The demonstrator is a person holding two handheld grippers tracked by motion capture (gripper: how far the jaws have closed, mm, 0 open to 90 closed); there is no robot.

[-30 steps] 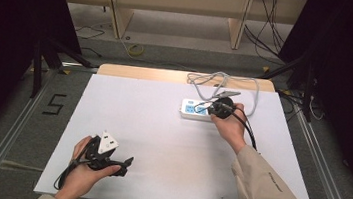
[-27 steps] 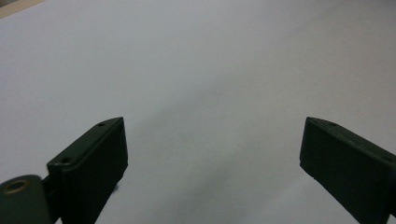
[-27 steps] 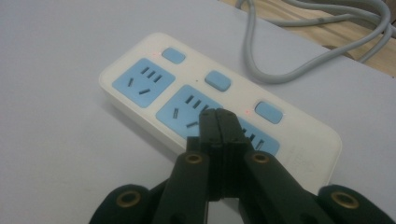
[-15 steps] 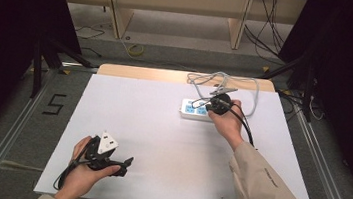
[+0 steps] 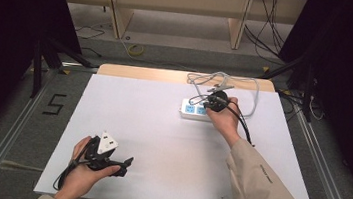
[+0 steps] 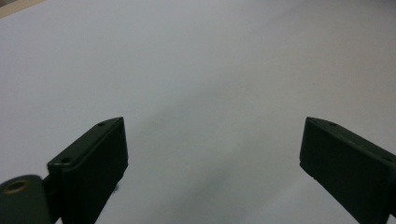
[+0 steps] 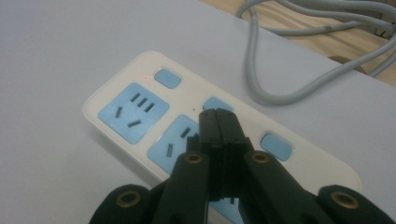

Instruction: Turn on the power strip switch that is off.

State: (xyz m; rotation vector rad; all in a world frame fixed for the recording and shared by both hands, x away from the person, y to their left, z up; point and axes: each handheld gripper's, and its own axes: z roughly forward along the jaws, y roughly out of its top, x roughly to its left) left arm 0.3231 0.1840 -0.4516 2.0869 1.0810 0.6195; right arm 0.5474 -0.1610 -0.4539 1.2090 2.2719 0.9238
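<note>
The power strip is the landmark: a white bar with blue socket faces and blue switch buttons, lying flat on the white table toward its far right part. No container stands on the table. In the right gripper view a small red light glows beside the button at the strip's end, and the grey cable loops away behind the strip, over the table's wooden far edge.

The right gripper hovers directly over the strip, its jaws pressed together with nothing between them, their tips above the second switch button. The left gripper rests well away from the strip, at the table's near left corner, its jaws spread wide over bare tabletop.

Beyond the strip, past the table, stand wooden shelf legs on a grey floor with loose cables; left of the table a "5" is marked on the floor.

Compared with a second ago, the right gripper sits slightly nearer the strip's middle; the left has not shifted.
</note>
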